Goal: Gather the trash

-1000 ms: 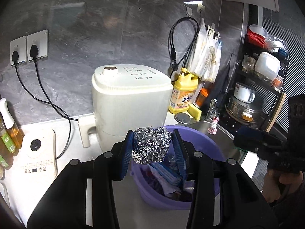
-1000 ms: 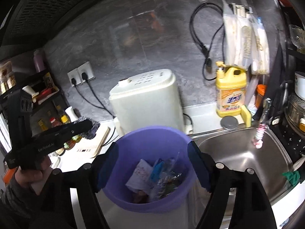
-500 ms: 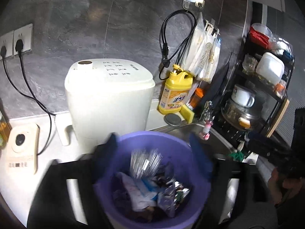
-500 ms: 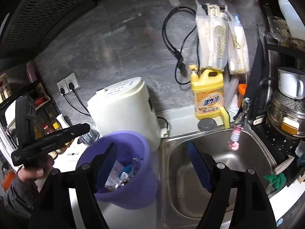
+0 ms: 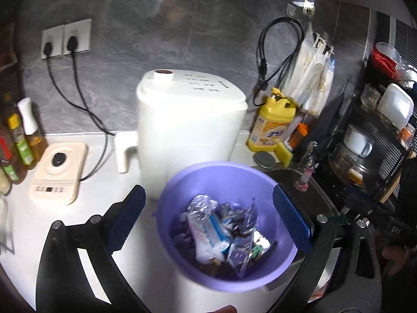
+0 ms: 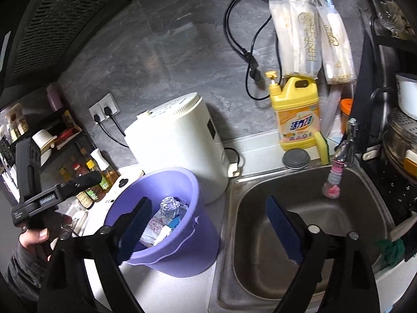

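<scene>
L tongs (image 5: pixel 207 220) spread wide, nothing between the blue pads; they hang right over the purple bin (image 5: pixel 179 182), one pad either side of its rim. R tongs (image 6: pixel 208 229) also spread & empty, pointing at the gap between bin and sink (image 6: pixel 299 182), left pad above the bin's near rim, right pad over the basin.

Trash: foil ball (image 5: pixel 202 206) lies inside the bin, on top of the pile, toward the back-left. Under/beside it are wrappers, a white-blue tube or pack, shiny bits. In the R view the foil ball (image 6: pixel 170 204) shows at the same spot, top of the heap. Looks like this piece is done, in my judgement.

Key relation for the next move: what's collected sits straight below the L tongs, so neither arm needs to reach into the bin. Any further trash must lie out on the surface (image 5: pixel 109 182) or in the sink. I can't make out a clear loose piece of trash in either view. A green rag (image 6: pixel 391 247) sits at the sink's right edge, nearer the R tongs, but can't tell if it counts. Sink side = R arm closer; the white appliance (image 5: pixel 187 120) and bottle side = L arm closer.

Foil ball is roundish, no real long axis.
</scene>
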Available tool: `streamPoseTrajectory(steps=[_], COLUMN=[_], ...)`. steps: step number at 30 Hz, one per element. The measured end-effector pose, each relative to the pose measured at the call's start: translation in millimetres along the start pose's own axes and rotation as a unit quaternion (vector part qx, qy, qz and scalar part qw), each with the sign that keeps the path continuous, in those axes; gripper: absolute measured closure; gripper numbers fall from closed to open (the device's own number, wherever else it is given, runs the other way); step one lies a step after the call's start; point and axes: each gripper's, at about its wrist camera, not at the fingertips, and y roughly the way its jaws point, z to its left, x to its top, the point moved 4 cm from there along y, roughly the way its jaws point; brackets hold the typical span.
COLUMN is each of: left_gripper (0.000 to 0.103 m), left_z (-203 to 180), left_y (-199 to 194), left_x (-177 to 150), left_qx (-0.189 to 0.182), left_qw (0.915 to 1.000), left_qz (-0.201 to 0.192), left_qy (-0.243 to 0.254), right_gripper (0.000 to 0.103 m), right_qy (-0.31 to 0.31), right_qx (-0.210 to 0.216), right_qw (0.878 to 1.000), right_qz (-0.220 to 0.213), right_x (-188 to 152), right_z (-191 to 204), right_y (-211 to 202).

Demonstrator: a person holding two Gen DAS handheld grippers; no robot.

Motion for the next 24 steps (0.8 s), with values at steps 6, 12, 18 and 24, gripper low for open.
streamPoseTrajectory(steps=[6, 12, 18, 24], left_gripper=[0.006, 0.006, 0.006, 0.006], left_z=[15.8, 37.8, 69.4, 96.8], left_y=[-24.3, -52.0, -84.3, -116.6], left_x=[-1.6, -3.2, -11.8, -26.3], left_qx=[0.009, 0.017, 0.008, 0.016], left_qw=[0.9998, 0.9997, 0.9997, 0.9997], left_qz=[-0.008, -0.018, -0.014, -0.015], left_qy=[-0.012, -0.007, -0.017, -0.006], right_gripper=[0.008, 0.008, 0.008, 0.008], right_qy=[-0.002, -0.017, -0.011, -0.017], right_qx=[0.014, 0.008, 0.001, -0.01], right_qw=[1.0, 1.0, 1.0, 1.0], right_qz=[-0.003, -0.006, -0.005, -0.005], right_x=[3.1, 4.2, -6.9, -23.4], right_z=[20.3, 46.9, 86.4, 126.4], right_y=[0.3, -3.2, -10.9, -17.4])
